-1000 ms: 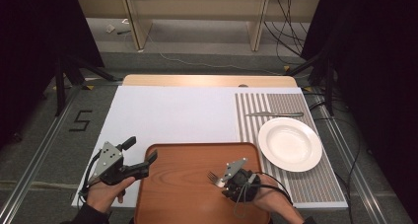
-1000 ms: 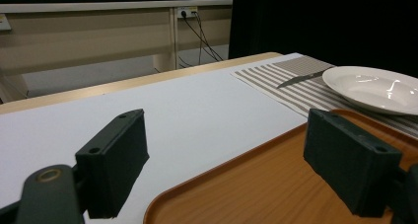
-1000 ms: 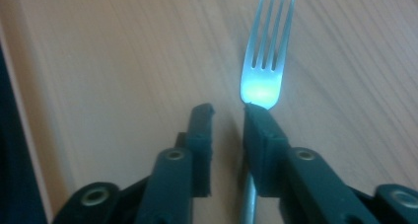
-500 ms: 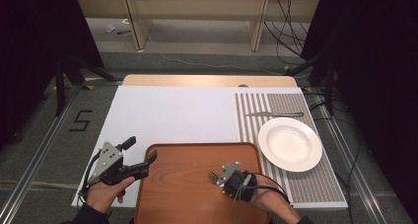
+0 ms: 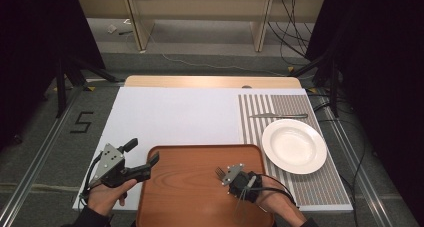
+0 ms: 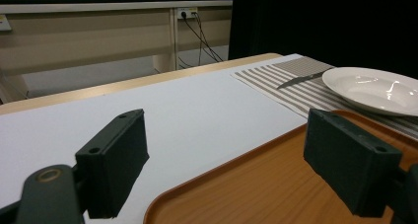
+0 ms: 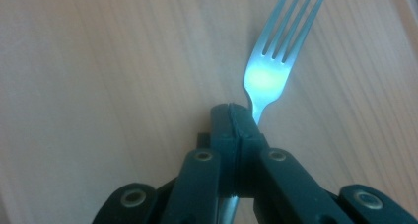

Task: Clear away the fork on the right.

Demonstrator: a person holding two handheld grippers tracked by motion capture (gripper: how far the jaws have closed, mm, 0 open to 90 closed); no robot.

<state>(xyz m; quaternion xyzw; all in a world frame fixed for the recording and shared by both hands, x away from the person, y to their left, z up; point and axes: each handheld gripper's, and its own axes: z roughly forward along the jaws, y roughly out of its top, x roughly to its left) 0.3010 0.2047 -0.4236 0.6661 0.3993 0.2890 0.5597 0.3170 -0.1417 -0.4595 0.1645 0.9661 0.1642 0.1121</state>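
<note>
A steel fork point(image 7: 266, 76) is pinched at its neck between the jaws of my right gripper point(image 7: 235, 110), which are shut on it. Its tines point(image 5: 219, 173) point toward the far left over the brown wooden tray point(image 5: 200, 162), and its handle runs back under my right gripper point(image 5: 240, 186). My left gripper point(image 5: 142, 153) stands open at the tray's near-left corner, one jaw over the white table cover and one over the tray's rim. In the left gripper view nothing lies between the jaws of the left gripper point(image 6: 226, 160), with the tray point(image 6: 276, 184) below them.
A white plate point(image 5: 294, 145) sits on a striped placemat point(image 5: 257, 127) to the right of the tray, with a knife point(image 5: 278, 115) lying beyond it. The left gripper view looks across to the plate point(image 6: 374, 88) and knife point(image 6: 300, 79). Cables and a bench stand past the table's far edge.
</note>
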